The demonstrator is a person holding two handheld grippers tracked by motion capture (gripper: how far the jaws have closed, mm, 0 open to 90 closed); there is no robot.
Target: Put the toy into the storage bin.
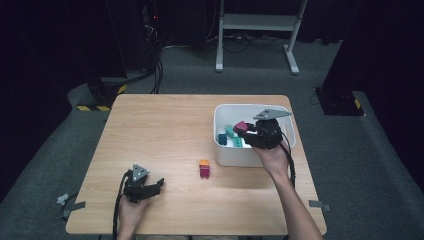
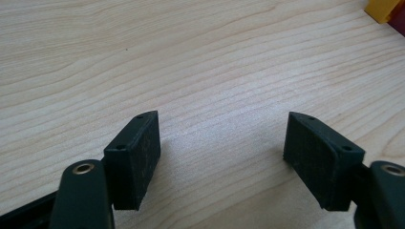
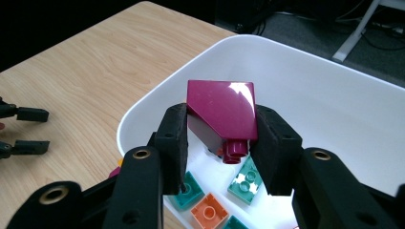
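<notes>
I see a pale wooden table (image 1: 165, 130) on grey carpet, in a dark room with a white metal frame (image 1: 257, 30) at the far side. Two grippers are in my view. The right gripper (image 3: 217, 143) is clamped on a magenta sloped brick (image 3: 222, 114), holding it above the white bin (image 1: 225, 155) at the table's far right. The left gripper (image 2: 222, 148) rests at the near left, its jaws wide apart over bare wood. Near the table's middle stands one magenta-and-orange brick stack (image 1: 204, 169). In the bin I count three teal bricks and one orange; the jaws hide others.
</notes>
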